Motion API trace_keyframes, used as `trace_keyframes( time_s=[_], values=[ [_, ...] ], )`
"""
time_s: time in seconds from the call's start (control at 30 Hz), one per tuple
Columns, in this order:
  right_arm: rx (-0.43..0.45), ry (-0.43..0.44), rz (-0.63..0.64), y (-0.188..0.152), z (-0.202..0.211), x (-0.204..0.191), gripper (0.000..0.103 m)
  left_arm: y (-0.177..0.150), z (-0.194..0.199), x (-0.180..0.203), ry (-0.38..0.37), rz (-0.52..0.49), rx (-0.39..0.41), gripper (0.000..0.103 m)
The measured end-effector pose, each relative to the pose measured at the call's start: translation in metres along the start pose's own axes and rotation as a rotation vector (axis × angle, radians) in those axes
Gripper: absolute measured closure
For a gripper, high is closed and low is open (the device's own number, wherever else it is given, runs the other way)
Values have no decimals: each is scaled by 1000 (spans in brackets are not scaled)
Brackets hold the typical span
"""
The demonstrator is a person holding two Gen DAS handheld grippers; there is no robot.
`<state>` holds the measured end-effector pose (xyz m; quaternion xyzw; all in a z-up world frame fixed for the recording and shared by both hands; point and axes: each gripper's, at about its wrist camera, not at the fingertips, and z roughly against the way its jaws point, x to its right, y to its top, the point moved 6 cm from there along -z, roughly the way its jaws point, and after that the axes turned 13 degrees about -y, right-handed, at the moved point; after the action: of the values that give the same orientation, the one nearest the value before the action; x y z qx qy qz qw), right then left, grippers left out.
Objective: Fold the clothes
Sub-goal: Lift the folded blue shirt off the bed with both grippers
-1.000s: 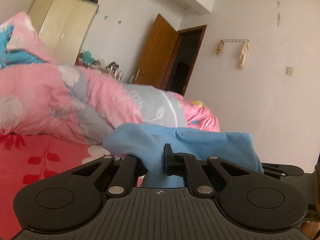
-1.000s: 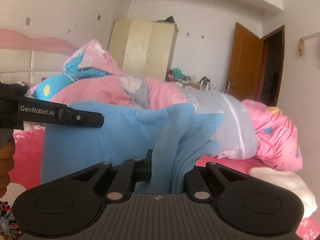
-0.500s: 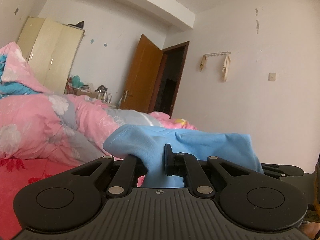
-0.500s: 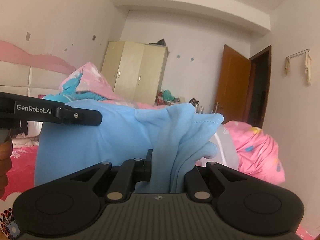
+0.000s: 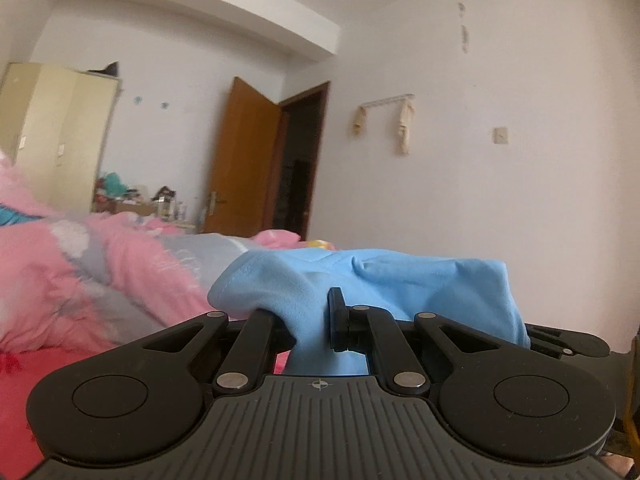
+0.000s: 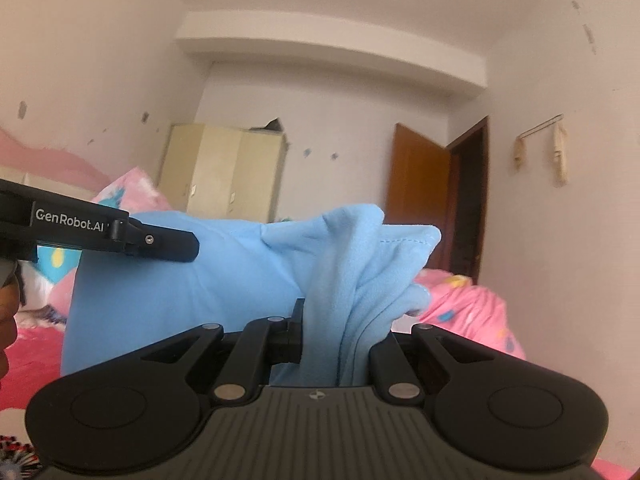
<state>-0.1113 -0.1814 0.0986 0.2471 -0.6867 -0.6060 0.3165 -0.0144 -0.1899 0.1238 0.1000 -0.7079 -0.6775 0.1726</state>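
Holding the soft light-blue fleece garment (image 6: 224,280) aloft above the red-sheeted bed (image 5: 36,364): left gripper (image 5: 312,320) and right gripper (image 6: 336,332) jaws both clenched on bunched cloth. Risk: thick wad slips, one corner drops. Garment's far edge hangs free; open air all around it.

Ahead of both grippers the air is open up to the white wall (image 5: 520,200) and ceiling. Low and to the left, the heaped pink quilt (image 5: 60,280) blocks the way over the red bedsheet (image 5: 24,364). The blue garment (image 6: 208,280) hangs as a wide curtain between the right gripper (image 6: 336,344) and the left gripper (image 6: 168,246) (which juts in from the left edge). The doorway (image 5: 298,184) beside the open wooden door (image 5: 244,160) stands unobstructed, and the wardrobe (image 6: 228,176) closes the far corner.
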Motion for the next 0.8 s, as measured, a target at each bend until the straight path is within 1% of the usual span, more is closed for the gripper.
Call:
trace_keyframes(
  time_s=[0.17, 0.33, 0.43, 0.53, 0.67, 0.8],
  values=[
    [31, -68, -10, 7, -16, 50, 94, 11, -49, 29, -107, -48, -17, 97],
    [50, -153, 10, 20, -41, 106, 93, 22, -116, 57, -203, -94, -33, 97],
    [58, -212, 46, 27, -61, 137, 93, 24, -153, 76, -240, -139, -43, 97],
    [56, -262, 75, 30, -84, 166, 93, 19, -187, 82, -265, -148, -50, 97],
    [47, -315, 99, 27, -123, 201, 93, 13, -231, 88, -296, -154, -60, 97],
    [45, -359, 137, 17, -161, 224, 93, 5, -275, 92, -326, -161, -68, 97]
  ],
)
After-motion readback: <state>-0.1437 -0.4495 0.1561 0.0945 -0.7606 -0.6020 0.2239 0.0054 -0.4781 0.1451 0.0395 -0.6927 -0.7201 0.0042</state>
